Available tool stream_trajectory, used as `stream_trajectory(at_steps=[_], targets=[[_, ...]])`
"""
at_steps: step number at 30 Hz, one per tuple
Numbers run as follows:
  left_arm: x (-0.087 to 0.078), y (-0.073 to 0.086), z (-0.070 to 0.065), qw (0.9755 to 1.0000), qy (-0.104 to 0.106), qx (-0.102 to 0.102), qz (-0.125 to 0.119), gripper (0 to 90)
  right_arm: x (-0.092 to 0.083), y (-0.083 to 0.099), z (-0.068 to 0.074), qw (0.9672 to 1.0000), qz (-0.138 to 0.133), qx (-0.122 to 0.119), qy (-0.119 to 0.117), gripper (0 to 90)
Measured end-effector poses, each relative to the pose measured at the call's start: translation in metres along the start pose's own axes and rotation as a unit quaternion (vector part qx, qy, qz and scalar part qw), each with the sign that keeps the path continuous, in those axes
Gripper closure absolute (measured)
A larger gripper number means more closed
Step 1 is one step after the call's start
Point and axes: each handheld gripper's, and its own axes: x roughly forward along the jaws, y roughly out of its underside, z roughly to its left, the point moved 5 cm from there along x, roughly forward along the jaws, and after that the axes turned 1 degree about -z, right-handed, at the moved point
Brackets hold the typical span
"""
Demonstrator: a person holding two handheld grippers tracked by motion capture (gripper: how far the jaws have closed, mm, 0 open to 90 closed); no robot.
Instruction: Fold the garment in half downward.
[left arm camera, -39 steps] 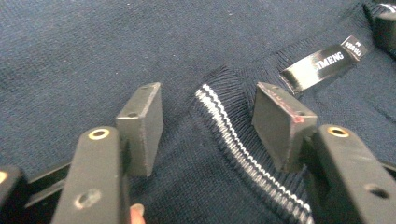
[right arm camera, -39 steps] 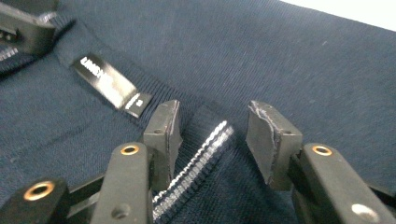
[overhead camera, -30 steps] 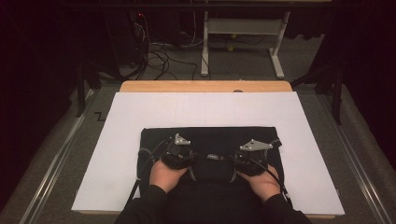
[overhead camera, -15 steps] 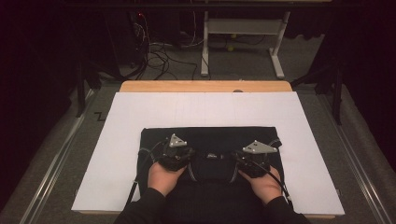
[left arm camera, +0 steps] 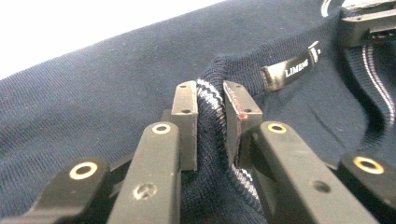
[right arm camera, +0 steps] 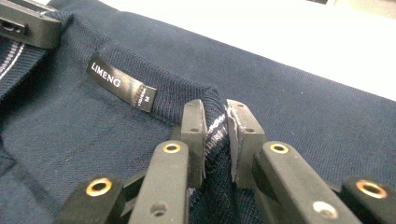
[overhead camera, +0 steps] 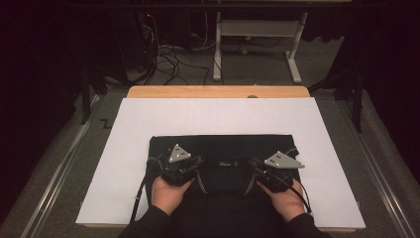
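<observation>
Two hand-held grippers pinch one navy sweater's collar on the tabletop point(overhead camera: 218, 114).

The sweater point(overhead camera: 223, 148) lies flat; left hand-held gripper point(left arm camera: 209, 122) and right hand-held gripper point(right arm camera: 215, 135) each clamp only ribbed collar point(left arm camera: 210, 95) beside the label point(right arm camera: 120, 84), so lifting could stretch it or let it slip.

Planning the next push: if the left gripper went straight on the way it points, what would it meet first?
Probably the right gripper, across the sweater's collar it already clamps; depth is unclear.
</observation>
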Motion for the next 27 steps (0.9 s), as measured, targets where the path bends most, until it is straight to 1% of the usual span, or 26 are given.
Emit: stream_trajectory(at_steps=[3,5,6,7,9,10,12,13,14,16,17,18,20,22,23,25,27], targets=[[-0.005,0.003,-0.002,1.0,0.005,0.001,-0.006,72.2,-0.004,0.0,0.002,1.0,-0.006,-0.007,-0.001,79.6],[-0.01,0.005,-0.003,0.9999,0.01,0.003,-0.009,72.2,-0.011,0.0,0.006,0.9998,-0.017,-0.012,-0.005,80.0],[-0.012,0.006,-0.004,0.9999,0.012,0.005,-0.01,72.2,-0.011,0.0,0.006,0.9998,-0.017,-0.012,-0.005,80.0],[-0.015,0.006,-0.006,0.9998,0.014,0.007,-0.012,72.2,-0.017,0.0,0.01,0.9995,-0.025,-0.018,-0.007,80.2],[-0.021,0.008,-0.009,0.9996,0.017,0.013,-0.016,72.2,-0.021,0.0,0.012,0.9993,-0.029,-0.022,-0.009,80.2],[-0.025,0.009,-0.012,0.9994,0.021,0.016,-0.02,72.2,-0.029,0.001,0.016,0.9988,-0.038,-0.028,-0.013,80.4],[-0.031,0.01,-0.015,0.9991,0.026,0.021,-0.026,72.2,-0.031,0.001,0.017,0.9987,-0.04,-0.029,-0.014,80.4],[-0.035,0.012,-0.018,0.9989,0.028,0.026,-0.029,72.2,-0.039,0.002,0.02,0.9982,-0.048,-0.032,-0.019,80.4],[-0.038,0.014,-0.02,0.9987,0.031,0.028,-0.031,72.2,-0.039,0.002,0.02,0.9982,-0.048,-0.032,-0.019,80.4],[-0.043,0.019,-0.024,0.9984,0.036,0.03,-0.032,72.2,-0.05,0.005,0.025,0.9975,-0.057,-0.03,-0.029,80.6],[-0.045,0.021,-0.026,0.9983,0.038,0.031,-0.033,72.2,-0.05,0.005,0.025,0.9975,-0.057,-0.03,-0.029,80.6],[-0.049,0.023,-0.03,0.9981,0.039,0.033,-0.035,72.2,-0.057,0.007,0.029,0.997,-0.061,-0.033,-0.034,80.6],[-0.051,0.023,-0.032,0.9979,0.04,0.034,-0.037,72.2,-0.06,0.007,0.031,0.9968,-0.063,-0.032,-0.036,80.6],[-0.056,0.024,-0.036,0.9976,0.044,0.036,-0.041,72.1,-0.069,0.01,0.036,0.9962,-0.069,-0.033,-0.041,80.6],[-0.058,0.025,-0.038,0.9974,0.046,0.037,-0.042,72.1,-0.069,0.01,0.036,0.9962,-0.069,-0.033,-0.041,80.6],[-0.063,0.028,-0.042,0.9971,0.049,0.04,-0.043,71.8,-0.077,0.013,0.039,0.9956,-0.072,-0.033,-0.049,80.5],[-0.067,0.032,-0.045,0.9969,0.051,0.044,-0.041,71.8,-0.079,0.014,0.041,0.9954,-0.073,-0.033,-0.053,80.5]])
